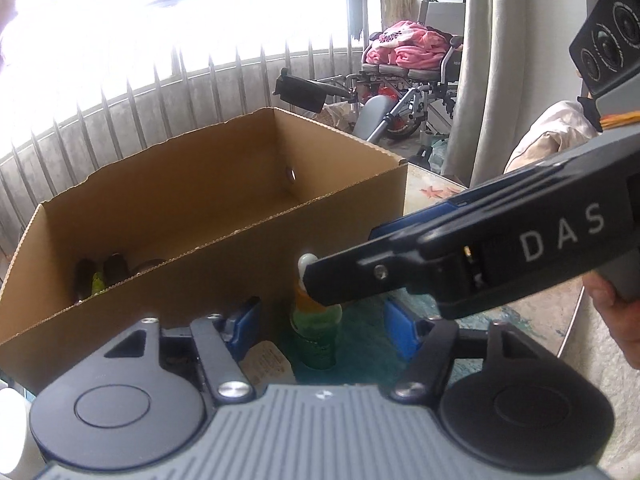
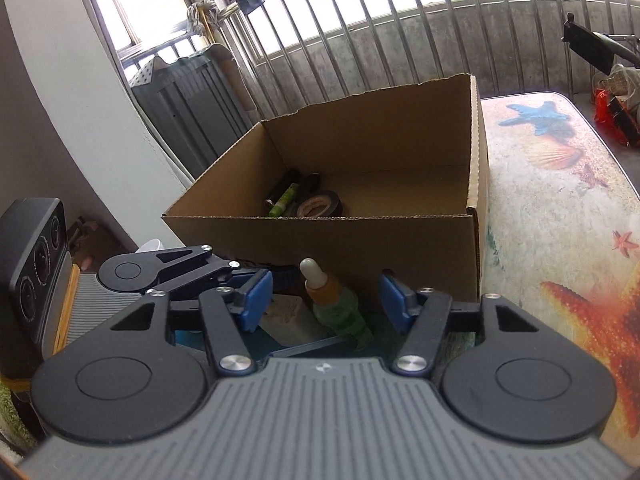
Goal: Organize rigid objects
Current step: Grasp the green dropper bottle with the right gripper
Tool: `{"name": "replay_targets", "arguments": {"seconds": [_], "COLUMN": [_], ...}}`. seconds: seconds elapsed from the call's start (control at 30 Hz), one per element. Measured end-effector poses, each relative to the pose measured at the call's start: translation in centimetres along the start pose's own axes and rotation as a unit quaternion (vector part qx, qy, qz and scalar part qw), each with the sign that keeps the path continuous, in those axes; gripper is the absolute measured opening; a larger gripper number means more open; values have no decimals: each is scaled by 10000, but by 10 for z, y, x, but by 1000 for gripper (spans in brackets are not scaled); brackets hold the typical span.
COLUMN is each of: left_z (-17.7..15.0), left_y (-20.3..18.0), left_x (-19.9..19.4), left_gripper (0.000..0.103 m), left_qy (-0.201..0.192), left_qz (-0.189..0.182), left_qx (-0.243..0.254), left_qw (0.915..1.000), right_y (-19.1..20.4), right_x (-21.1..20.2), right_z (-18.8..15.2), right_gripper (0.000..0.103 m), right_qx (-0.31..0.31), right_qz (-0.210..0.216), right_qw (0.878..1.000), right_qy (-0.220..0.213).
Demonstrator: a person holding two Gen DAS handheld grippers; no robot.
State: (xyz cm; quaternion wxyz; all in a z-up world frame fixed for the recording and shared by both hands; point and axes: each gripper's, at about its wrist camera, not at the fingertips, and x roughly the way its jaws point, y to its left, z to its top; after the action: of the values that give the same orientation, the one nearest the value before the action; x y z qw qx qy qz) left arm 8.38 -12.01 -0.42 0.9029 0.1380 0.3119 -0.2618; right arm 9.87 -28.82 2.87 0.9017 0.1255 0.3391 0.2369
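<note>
A green dropper bottle [image 1: 316, 336] with an orange collar and white bulb stands on the table in front of a brown cardboard box [image 1: 224, 240]. My left gripper [image 1: 320, 328] is open, its blue pads either side of the bottle without touching. My right gripper [image 2: 326, 300] is open too, straddling the same bottle [image 2: 334, 308] from another side; its finger crosses the left wrist view [image 1: 360, 276] at the bottle's neck. Inside the box [image 2: 360, 236] lie a black tape roll [image 2: 320, 205], a small green tube [image 2: 284, 199] and dark cylinders.
A beige tag or block [image 2: 288, 316] lies on the table left of the bottle. The table [image 2: 560, 208] has a starfish and shell print. A wheelchair [image 1: 404, 80] with pink cloth stands beyond, by a railing [image 2: 360, 32] and a curtain.
</note>
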Motion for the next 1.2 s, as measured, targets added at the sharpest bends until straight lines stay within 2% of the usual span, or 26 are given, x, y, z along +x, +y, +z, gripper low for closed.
{"name": "replay_targets", "arguments": {"seconds": [0.3,0.47,1.2], "left_z": [0,0,5], "left_y": [-2,2,-1], "left_x": [7,8,10], "left_gripper": [41,35,32], "left_qy": [16,39,44], "left_qz": [25,67,13], "left_qx": [70,-35,-335], "left_qw": [10000,10000,9994], "right_y": [1,2,-1], "right_x": [18,24,19], "right_z": [4,2,-3], "right_gripper": [32,25,21], "right_qx": [-173,-197,-9], "right_qz": [70,99,41], "right_qw": [9996,9992,9997], "right_qy": [225,343,240]}}
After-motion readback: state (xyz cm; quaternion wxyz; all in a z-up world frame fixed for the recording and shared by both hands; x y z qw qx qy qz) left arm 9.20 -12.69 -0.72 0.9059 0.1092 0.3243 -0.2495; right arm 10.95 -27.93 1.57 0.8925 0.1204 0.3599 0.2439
